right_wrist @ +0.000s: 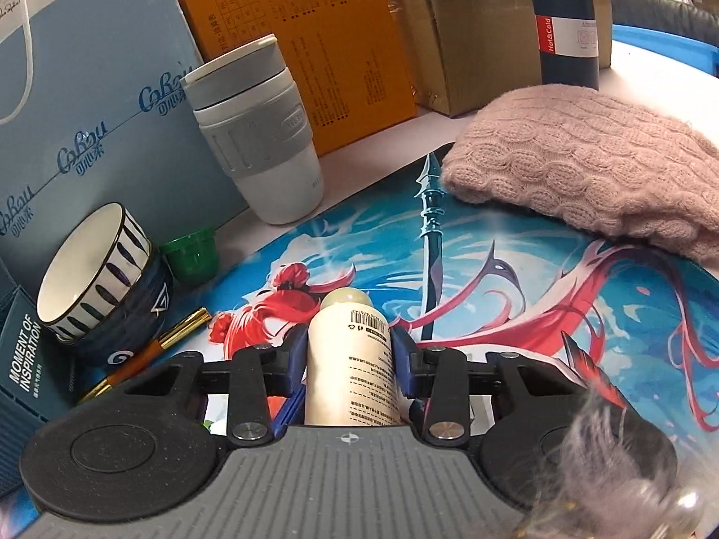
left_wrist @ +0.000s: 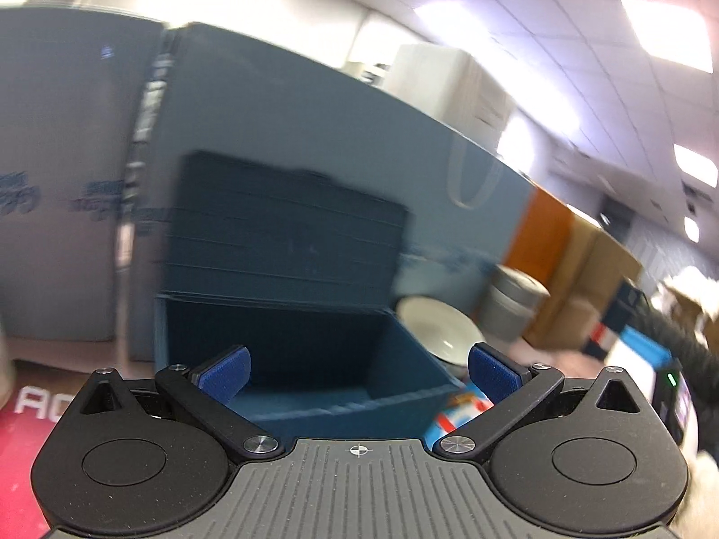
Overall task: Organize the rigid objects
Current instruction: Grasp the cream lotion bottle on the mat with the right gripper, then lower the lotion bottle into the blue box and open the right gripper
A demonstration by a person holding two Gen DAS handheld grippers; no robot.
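In the right wrist view my right gripper (right_wrist: 350,350) is shut on a cream bottle (right_wrist: 350,359) with a barcode label, its blue pads pressed against both sides; the bottle lies lengthwise over the printed mat (right_wrist: 517,278). In the blurred left wrist view my left gripper (left_wrist: 358,370) stands open with nothing between its blue fingertips (left_wrist: 224,375), in front of an open dark blue box (left_wrist: 287,355) with its lid raised. A white bowl (left_wrist: 442,330) and a grey cup (left_wrist: 512,310) show to the right of that box.
Left of the bottle lie a striped bowl (right_wrist: 99,274), a green cap (right_wrist: 191,254), a gold pen (right_wrist: 148,350) and a grey-white cup (right_wrist: 260,134). A pink knitted hat (right_wrist: 584,166), a dark flask (right_wrist: 566,18), a blue bag (right_wrist: 90,90) and cardboard boxes (right_wrist: 458,22) stand behind.
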